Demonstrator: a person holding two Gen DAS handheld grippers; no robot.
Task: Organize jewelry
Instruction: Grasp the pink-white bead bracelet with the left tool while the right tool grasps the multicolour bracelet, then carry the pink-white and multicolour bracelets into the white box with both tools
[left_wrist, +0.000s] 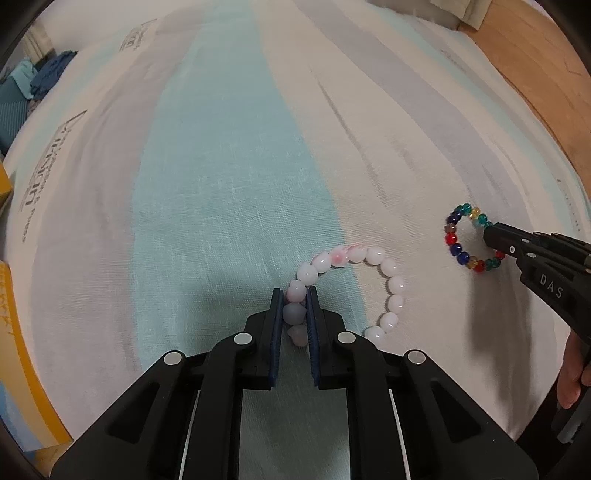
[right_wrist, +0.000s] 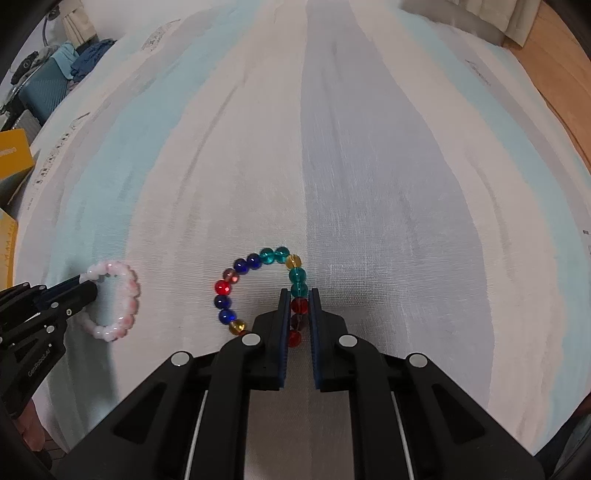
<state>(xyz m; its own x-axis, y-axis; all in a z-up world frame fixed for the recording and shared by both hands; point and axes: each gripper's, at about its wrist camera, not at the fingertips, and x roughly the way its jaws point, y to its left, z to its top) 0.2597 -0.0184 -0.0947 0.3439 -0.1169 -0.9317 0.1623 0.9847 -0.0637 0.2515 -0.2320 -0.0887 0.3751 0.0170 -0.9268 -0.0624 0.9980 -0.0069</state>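
Note:
A pale pink bead bracelet (left_wrist: 384, 269) lies on the striped cloth (left_wrist: 221, 184). My left gripper (left_wrist: 294, 295) is shut on its left side, with beads pinched between the blue pads. To the right lies a bracelet of mixed red, blue, teal and amber beads (left_wrist: 452, 240), and my right gripper (left_wrist: 489, 232) grips its far side. In the right wrist view the right gripper (right_wrist: 298, 295) is shut on the coloured bracelet (right_wrist: 240, 266), red and teal beads showing between its pads. At the left there, the left gripper (right_wrist: 90, 286) holds the pink bracelet (right_wrist: 129, 295).
Striped cloth (right_wrist: 369, 184) in white, pale blue and grey covers the surface. Yellow boxes (left_wrist: 22, 369) stand at the left edge, one yellow box (right_wrist: 14, 155) further back. Blue fabric and a teal case (right_wrist: 48, 81) sit far left. Wooden floor (left_wrist: 535, 74) shows at the right. A hand (left_wrist: 570, 373) holds the right gripper.

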